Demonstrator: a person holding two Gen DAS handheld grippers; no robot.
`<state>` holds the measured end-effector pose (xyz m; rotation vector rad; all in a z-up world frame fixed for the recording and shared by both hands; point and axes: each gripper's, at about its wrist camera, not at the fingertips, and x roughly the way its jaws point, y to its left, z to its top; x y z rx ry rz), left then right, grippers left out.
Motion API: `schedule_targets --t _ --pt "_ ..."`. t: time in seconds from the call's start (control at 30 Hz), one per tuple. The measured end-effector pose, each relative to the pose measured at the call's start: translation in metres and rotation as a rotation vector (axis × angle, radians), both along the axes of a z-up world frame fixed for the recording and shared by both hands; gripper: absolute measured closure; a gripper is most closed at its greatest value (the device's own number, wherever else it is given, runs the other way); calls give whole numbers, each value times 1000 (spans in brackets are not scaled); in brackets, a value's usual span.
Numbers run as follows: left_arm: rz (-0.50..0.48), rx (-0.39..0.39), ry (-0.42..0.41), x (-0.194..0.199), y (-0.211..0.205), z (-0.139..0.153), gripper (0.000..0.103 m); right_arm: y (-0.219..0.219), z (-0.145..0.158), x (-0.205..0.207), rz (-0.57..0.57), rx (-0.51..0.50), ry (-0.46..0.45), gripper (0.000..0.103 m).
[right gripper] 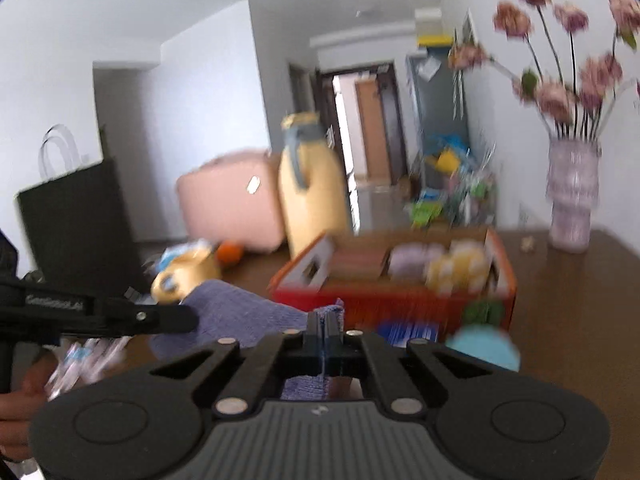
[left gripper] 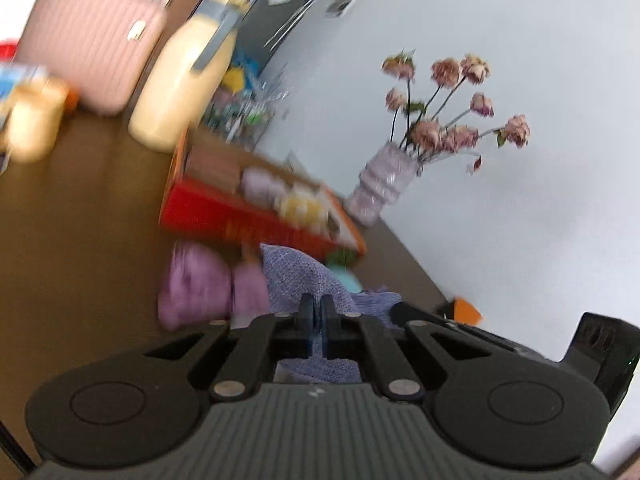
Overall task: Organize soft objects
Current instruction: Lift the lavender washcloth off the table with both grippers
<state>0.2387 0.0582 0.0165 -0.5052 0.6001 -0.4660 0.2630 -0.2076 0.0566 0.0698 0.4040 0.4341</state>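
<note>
A lavender-blue knitted cloth [left gripper: 298,276] hangs between my two grippers above the brown table. My left gripper [left gripper: 317,305] is shut on one edge of it. My right gripper [right gripper: 325,322] is shut on another edge of the same cloth [right gripper: 236,312]; the left gripper also shows at the left of the right wrist view [right gripper: 176,318]. A red-orange box [right gripper: 400,300] behind the cloth holds several soft items, lilac and yellow among them [right gripper: 456,266]. A purple soft object [left gripper: 200,288] lies on the table to the left of the cloth. Both views are motion-blurred.
A vase of dried pink flowers [right gripper: 570,196] stands at the right by the wall. A tall yellow jug [right gripper: 312,200], a pink suitcase [right gripper: 232,204], a yellow mug [right gripper: 186,274] and a black bag [right gripper: 76,224] are behind. A teal round object [right gripper: 484,346] lies near the box.
</note>
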Motion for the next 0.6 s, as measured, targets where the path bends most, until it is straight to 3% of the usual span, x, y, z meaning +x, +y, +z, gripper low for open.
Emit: schedule_targets --t 0.1,0.27,0.4,0.47,0.53,0.6 --pt "10 -7 109 -29 -4 -30 99 -1 -24 -37 27 -4 70 102" --pt "49 121 185 -44 -13 -59 98 1 -66 -63 43 -11 194 101" --pt "48 148 164 -51 -11 -63 94 -7 -84 -66 -1 19 208 82" --pt "38 151 147 -55 -9 -62 84 -12 -86 -71 -24 34 199 76" --pt "51 157 133 -58 -7 -62 59 -14 -90 -78 -23 51 194 72" --pt "60 162 132 -59 -7 -63 58 -14 -92 -82 -18 58 193 68"
